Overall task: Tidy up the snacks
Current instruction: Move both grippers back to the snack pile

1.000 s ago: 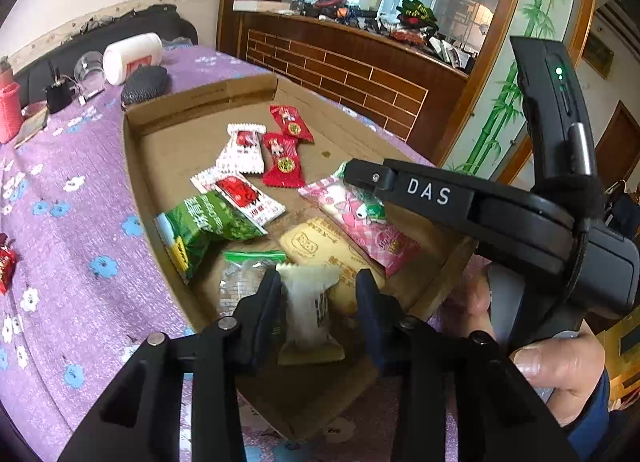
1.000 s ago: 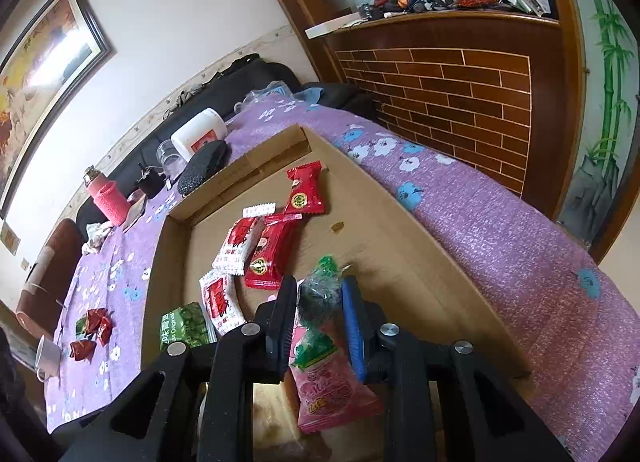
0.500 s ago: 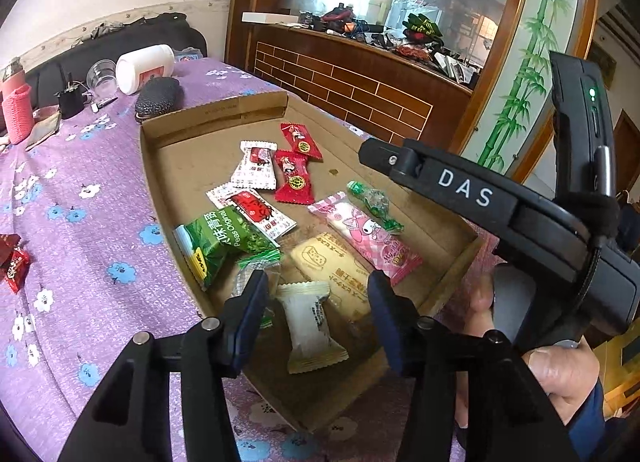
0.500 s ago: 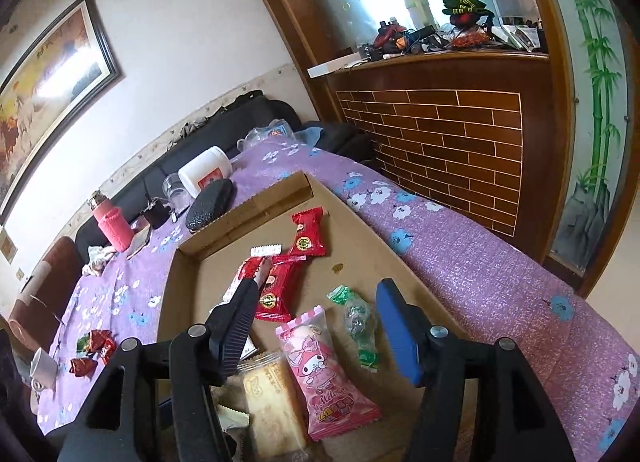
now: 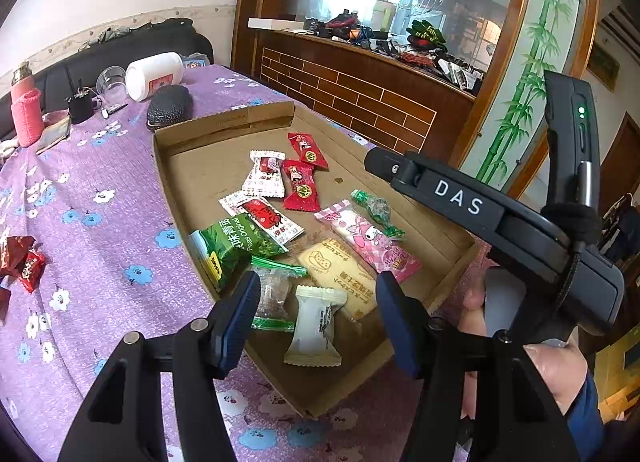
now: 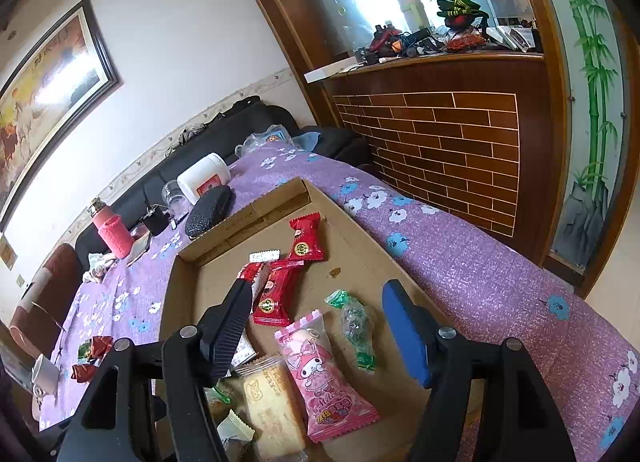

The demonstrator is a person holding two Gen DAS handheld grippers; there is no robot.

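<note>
snacks are lying scattered in the shallow cardboard tray point(image 5: 188, 166) on the purple flowered tablecloth point(image 5: 100, 222). the left gripper point(image 5: 316, 304) is hovering with its jaws opening, the white wrapped candy point(image 5: 316, 326) lying loose between them, pads clear of it. the right gripper point(image 6: 316, 326) is also opening, over the pink cartoon packet point(image 6: 324, 378) and the green twist-wrapped candy point(image 6: 354, 324), gripping neither. these packets are probably feather-light, crinkly and slippery, their contents likely crushable, so a gentle pinch across the padded middle, not the sealed ends, is looking safest. more red candies point(image 5: 20, 262) are waiting on the cloth outside the tray.
</note>
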